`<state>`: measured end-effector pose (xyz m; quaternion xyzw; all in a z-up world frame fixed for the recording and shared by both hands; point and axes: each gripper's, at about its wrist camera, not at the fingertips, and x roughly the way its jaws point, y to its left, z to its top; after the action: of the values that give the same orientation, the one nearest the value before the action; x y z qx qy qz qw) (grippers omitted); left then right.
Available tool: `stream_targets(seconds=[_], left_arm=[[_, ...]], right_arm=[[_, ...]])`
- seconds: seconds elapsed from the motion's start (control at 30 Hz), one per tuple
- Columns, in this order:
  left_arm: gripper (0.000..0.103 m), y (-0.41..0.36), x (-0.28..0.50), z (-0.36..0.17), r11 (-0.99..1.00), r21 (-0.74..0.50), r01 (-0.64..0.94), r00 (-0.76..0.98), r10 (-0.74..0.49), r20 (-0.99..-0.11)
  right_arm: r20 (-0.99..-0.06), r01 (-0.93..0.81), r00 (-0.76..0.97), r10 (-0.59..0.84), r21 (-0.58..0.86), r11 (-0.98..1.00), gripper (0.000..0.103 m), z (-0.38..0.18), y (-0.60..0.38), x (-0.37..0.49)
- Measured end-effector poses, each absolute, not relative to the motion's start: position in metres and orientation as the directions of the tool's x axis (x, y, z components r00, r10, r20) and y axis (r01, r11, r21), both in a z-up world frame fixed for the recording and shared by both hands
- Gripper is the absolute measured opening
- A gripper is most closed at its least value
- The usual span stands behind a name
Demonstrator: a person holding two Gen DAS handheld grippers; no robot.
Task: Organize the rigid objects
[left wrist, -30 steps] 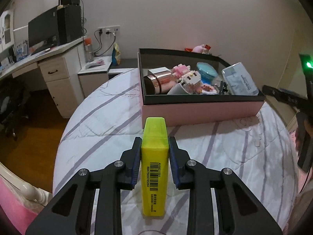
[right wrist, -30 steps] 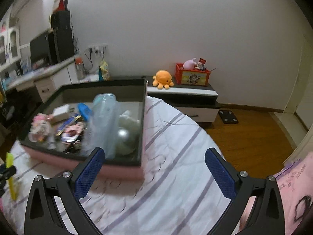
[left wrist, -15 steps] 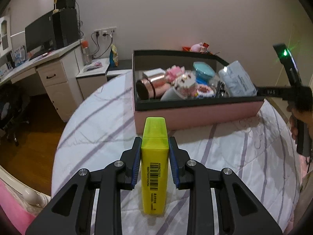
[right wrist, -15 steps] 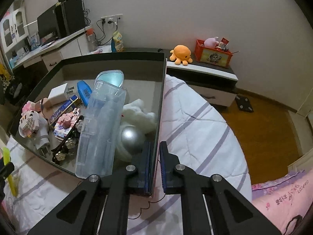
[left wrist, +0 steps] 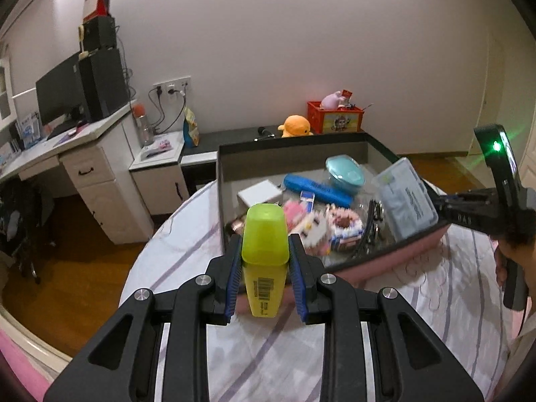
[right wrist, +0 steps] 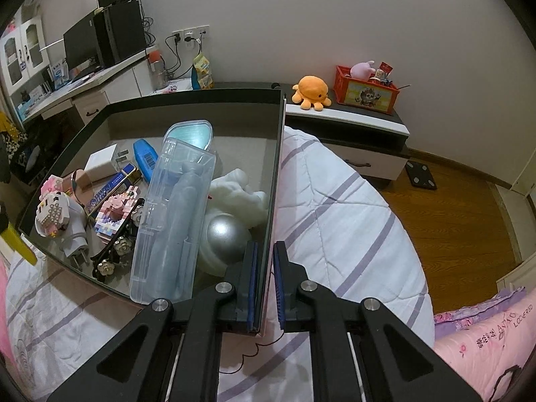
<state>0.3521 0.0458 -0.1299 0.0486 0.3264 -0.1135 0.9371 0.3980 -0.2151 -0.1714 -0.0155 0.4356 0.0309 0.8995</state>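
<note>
Highlighter point(left wrist: 264, 254), yellow with a greener cap and a barcode on its body, sits clamped between the blue pads of the left gripper point(left wrist: 264, 268), held up over the striped quilt point(left wrist: 435, 301) right at the near wall of the pink box point(left wrist: 395, 261). Box is pretty full: white charger block point(right wrist: 100, 164), blue tube point(right wrist: 145, 159), couple of pink building-brick figures point(right wrist: 115, 212), black hair clip with little flowers point(right wrist: 115, 248), long clear plastic case point(right wrist: 174, 214), teal lidded container point(right wrist: 191, 134), silver ball point(right wrist: 226, 238) next to something white and fluffy point(right wrist: 239, 197). Over on the right side, the right gripper point(right wrist: 264, 281) is clenched on the box's right wall near the front corner, one pad inside, one outside. It snapped closed just now, with that wall between the jaws.
</note>
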Motion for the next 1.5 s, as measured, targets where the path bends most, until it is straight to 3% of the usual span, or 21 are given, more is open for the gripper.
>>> stream_targets(seconds=[0.7, 0.97, 1.17, 1.5], left_arm=[[0.027, 0.003, 0.372, -0.081, 0.942, 0.085, 0.325, 0.786, -0.220, -0.579], [0.027, -0.019, 0.419, -0.094, 0.935, 0.133, 0.328, 0.750, -0.172, -0.639], [0.025, -0.034, 0.442, -0.125, 0.925, 0.105, 0.366, 0.679, -0.189, -0.710], [0.025, -0.038, 0.433, -0.125, 0.925, 0.081, 0.372, 0.682, -0.214, -0.699]], right_arm=[[-0.788, -0.068, 0.615, 0.039, -0.004, 0.998, 0.009, -0.170, -0.214, 0.405], [-0.791, -0.063, 0.611, 0.035, -0.005, 0.998, 0.009, -0.172, -0.212, 0.405], [-0.794, -0.064, 0.607, 0.032, -0.008, 0.998, 0.009, -0.171, -0.211, 0.405], [-0.796, -0.061, 0.604, 0.031, -0.008, 0.998, 0.009, -0.171, -0.209, 0.403]])
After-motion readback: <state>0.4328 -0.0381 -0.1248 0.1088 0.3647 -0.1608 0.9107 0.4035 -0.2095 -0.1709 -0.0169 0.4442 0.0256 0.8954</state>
